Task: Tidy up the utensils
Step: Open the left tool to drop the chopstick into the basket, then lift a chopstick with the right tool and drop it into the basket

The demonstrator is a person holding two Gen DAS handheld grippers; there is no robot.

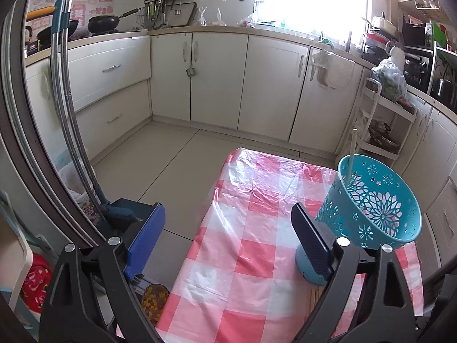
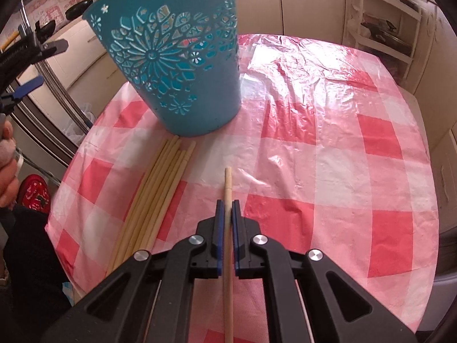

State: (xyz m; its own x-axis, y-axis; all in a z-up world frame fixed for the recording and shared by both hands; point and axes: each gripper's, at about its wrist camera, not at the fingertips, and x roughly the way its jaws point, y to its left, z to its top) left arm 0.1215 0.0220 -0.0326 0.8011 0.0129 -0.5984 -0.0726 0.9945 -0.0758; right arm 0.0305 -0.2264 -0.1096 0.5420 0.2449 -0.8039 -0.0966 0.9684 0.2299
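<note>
A teal cut-out holder stands on the red-and-white checked table; in the left wrist view the holder has one pale chopstick standing in it. Several pale chopsticks lie in a bundle in front of the holder. My right gripper is shut on one chopstick, held above the table, right of the bundle. My left gripper is open and empty, raised over the table's left edge, its right finger close beside the holder.
Cream kitchen cabinets run along the back and right. A white shelf cart stands beyond the table's far right corner. Metal poles and a dark frame rise at the left. The person's hand shows at left.
</note>
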